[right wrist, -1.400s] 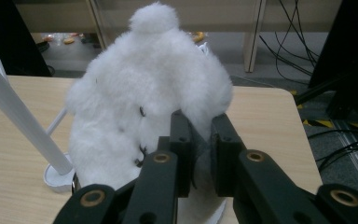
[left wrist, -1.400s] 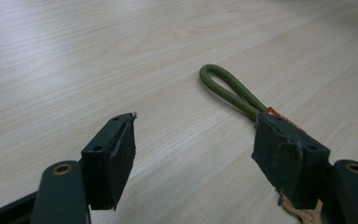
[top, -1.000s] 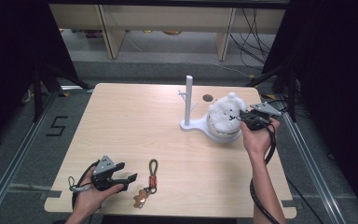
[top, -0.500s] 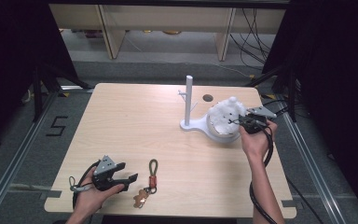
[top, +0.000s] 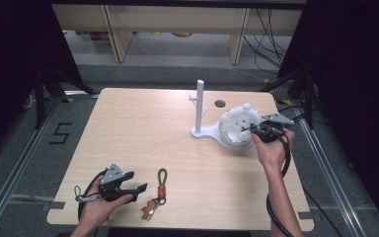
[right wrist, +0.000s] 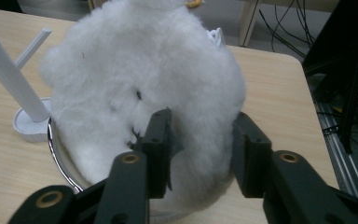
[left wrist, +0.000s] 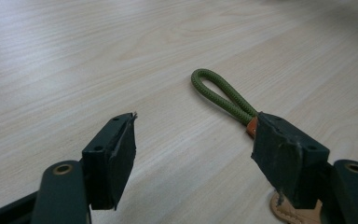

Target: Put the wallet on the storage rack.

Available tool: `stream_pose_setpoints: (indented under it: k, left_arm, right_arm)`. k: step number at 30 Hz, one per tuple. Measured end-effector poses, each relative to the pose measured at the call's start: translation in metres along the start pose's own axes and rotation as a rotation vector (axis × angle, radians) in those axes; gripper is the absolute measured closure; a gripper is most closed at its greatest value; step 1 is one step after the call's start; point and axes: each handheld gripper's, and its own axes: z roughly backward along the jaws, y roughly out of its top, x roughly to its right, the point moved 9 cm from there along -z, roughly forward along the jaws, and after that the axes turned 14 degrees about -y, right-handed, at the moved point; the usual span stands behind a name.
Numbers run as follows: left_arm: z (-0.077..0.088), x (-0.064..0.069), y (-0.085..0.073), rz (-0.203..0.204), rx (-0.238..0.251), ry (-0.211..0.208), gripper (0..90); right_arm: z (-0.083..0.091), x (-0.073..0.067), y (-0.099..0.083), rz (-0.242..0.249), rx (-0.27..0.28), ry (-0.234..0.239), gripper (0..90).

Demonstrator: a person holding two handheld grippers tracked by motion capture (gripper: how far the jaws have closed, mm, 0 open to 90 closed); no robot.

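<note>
At the surface's (top: 143,123) near edge, the left tool (top: 137,187) rests wide open and empty, with the olive cord-loop keychain (top: 161,182) just right of it, long axis running away. Toward the far right corner, the right tool's (top: 249,129) jaws have just been opening and half-spread straddle the white fluffy plush toy (top: 237,124) in its metal-rimmed dish (right wrist: 58,154).

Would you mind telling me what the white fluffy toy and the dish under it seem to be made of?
Fluffy toy: soft plush or faux fur, matte, with long fuzzy fibres.
Dish: probably polished metal, judging by its thin, shiny, reflective rim; glossy plastic cannot be ruled out.
</note>
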Motion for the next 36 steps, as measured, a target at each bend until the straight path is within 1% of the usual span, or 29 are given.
stream_pose_setpoints:
  k: [1,2,3,4,5,7,9,11,12,14,15,16,17,18,19,20,22,24,25,26,27,28,29,30,31,33,34,35,36]
  left_arm:
    - [0.001,0.000,0.000,-0.002,-0.011,0.005,29.7]
    - [0.001,-0.001,0.001,-0.002,-0.013,0.009,29.7]
    - [0.000,0.000,0.002,-0.006,-0.004,0.004,29.7]
    - [0.000,0.000,0.003,-0.004,-0.008,-0.001,29.7]
    - [0.000,0.000,0.004,-0.009,-0.011,0.000,29.8]
    - [0.000,0.000,0.005,0.004,-0.008,-0.004,30.0]
    - [0.001,-0.001,0.007,-0.013,-0.012,-0.001,30.4]
    - [0.001,-0.001,0.010,-0.013,-0.003,0.011,31.2]
    - [0.002,-0.001,0.011,-0.014,0.000,0.008,31.3]
    - [0.002,-0.002,0.013,-0.015,0.002,0.010,31.4]
    - [0.001,-0.002,0.013,-0.019,-0.003,0.006,31.5]
    - [0.001,-0.002,0.014,-0.022,0.001,0.005,31.7]
    - [0.001,-0.002,0.015,-0.022,-0.002,0.010,31.8]
    - [0.001,-0.002,0.016,-0.022,-0.002,0.010,32.0]
    - [0.001,-0.002,0.016,-0.020,-0.002,0.008,32.1]
    - [0.001,-0.001,0.017,-0.013,0.000,0.006,32.2]
    - [0.001,0.000,0.017,-0.017,-0.011,-0.001,32.5]
    - [0.000,0.001,0.018,-0.012,-0.019,-0.007,32.7]
    - [0.000,0.001,0.018,-0.011,-0.019,-0.005,32.7]
    - [0.000,0.001,0.018,-0.015,-0.026,0.001,32.7]
    - [0.001,0.000,0.018,-0.026,-0.040,-0.002,32.7]
    - [-0.001,0.001,0.019,-0.009,-0.028,-0.001,32.8]
    - [-0.001,0.002,0.020,-0.010,-0.030,-0.007,32.9]
    - [-0.001,0.002,0.021,-0.012,-0.028,-0.001,33.1]
    - [0.000,0.003,0.022,-0.012,-0.032,-0.013,33.1]
    - [0.001,0.003,0.025,-0.014,-0.037,-0.005,33.1]
    - [0.002,0.004,0.026,-0.011,-0.038,-0.010,33.1]
    - [0.004,0.004,0.027,-0.013,-0.040,-0.006,33.0]
    - [0.006,0.005,0.028,-0.019,-0.046,-0.005,33.1]
  right_arm:
    - [0.001,-0.001,0.001,-0.013,0.009,0.015,55.9]
    - [0.002,0.001,0.001,-0.015,0.003,0.005,53.9]
    - [0.004,0.001,0.002,-0.022,0.009,0.018,52.4]
    - [0.006,0.001,0.002,-0.035,0.013,0.024,50.8]
    - [0.008,0.002,0.003,-0.037,0.017,0.021,49.9]
    - [0.014,0.004,0.003,-0.049,0.026,0.033,49.0]
    - [0.019,0.005,0.002,-0.056,0.025,0.045,48.0]
    - [0.025,0.007,-0.001,-0.067,0.020,0.052,47.4]
    - [0.026,0.007,-0.003,-0.077,0.024,0.054,47.0]
    - [0.030,0.006,-0.008,-0.084,0.010,0.065,46.2]
    - [0.032,0.005,-0.013,-0.086,-0.007,0.079,45.7]
    - [0.033,0.005,-0.015,-0.093,-0.007,0.079,45.7]
    - [0.036,0.003,-0.018,-0.128,-0.030,0.074,45.6]
    - [0.038,0.002,-0.020,-0.132,-0.032,0.082,45.4]
    - [0.037,0.004,-0.022,-0.112,-0.018,0.084,45.3]
    - [0.038,0.004,-0.024,-0.102,-0.021,0.097,45.3]
    - [0.040,0.003,-0.029,-0.106,-0.023,0.096,45.2]
    - [0.042,0.002,-0.035,-0.105,-0.038,0.099,45.2]
    - [0.044,0.000,-0.039,-0.132,-0.058,0.099,45.2]
    - [0.044,0.002,-0.040,-0.104,-0.042,0.100,45.2]
    - [0.046,0.002,-0.044,-0.087,-0.051,0.086,45.2]
    - [0.047,0.001,-0.045,-0.094,-0.050,0.089,45.2]
    - [0.048,0.001,-0.047,-0.095,-0.046,0.087,45.2]
    - [0.050,0.001,-0.050,-0.098,-0.045,0.095,45.2]
    - [0.051,0.001,-0.051,-0.100,-0.048,0.090,45.2]
    - [0.052,0.001,-0.056,-0.108,-0.060,0.101,45.2]
    - [0.052,0.000,-0.058,-0.118,-0.064,0.097,45.2]
    - [0.052,0.000,-0.061,-0.110,-0.066,0.103,45.2]
    - [0.053,-0.001,-0.064,-0.117,-0.076,0.111,45.2]
